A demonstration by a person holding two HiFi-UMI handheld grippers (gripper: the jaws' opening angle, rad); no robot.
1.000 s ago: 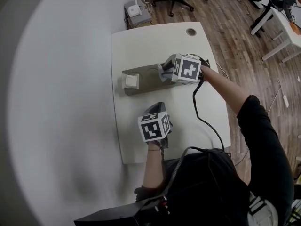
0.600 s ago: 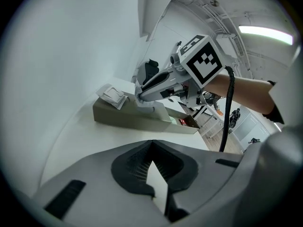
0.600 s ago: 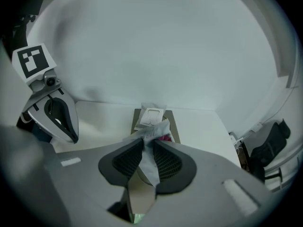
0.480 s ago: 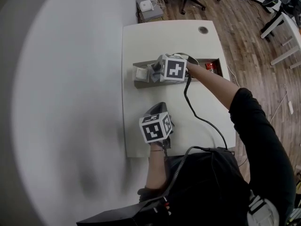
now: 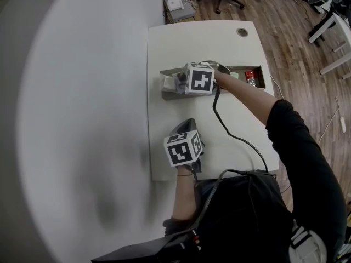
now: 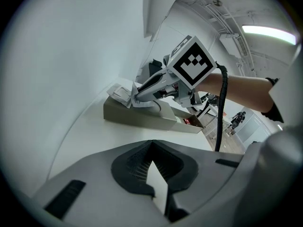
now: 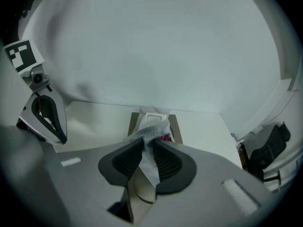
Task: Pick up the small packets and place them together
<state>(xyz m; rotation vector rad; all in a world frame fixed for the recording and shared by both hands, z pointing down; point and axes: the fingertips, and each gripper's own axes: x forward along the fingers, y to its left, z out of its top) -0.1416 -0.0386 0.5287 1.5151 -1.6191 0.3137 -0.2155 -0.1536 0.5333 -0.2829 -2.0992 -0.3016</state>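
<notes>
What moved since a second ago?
The right tool, shut on a packet, slid along the tray toward the white packet at its end. It kept hold of its packet. The left tool hardly moved and is empty.

Tray (image 5: 171, 96) laid across table (image 5: 219, 43), packets (image 5: 168, 83) gathered in its left end, lone packet (image 5: 250, 78) in its right end

1. head view: middle of tray (image 5: 170, 96) hidden under right gripper (image 5: 178, 84) and forearm (image 5: 247, 95).
2. red packet (image 5: 250, 78) at tray's right end too small to read.
3. right gripper view: print on clamped packet (image 7: 147, 166) blurred.
</notes>
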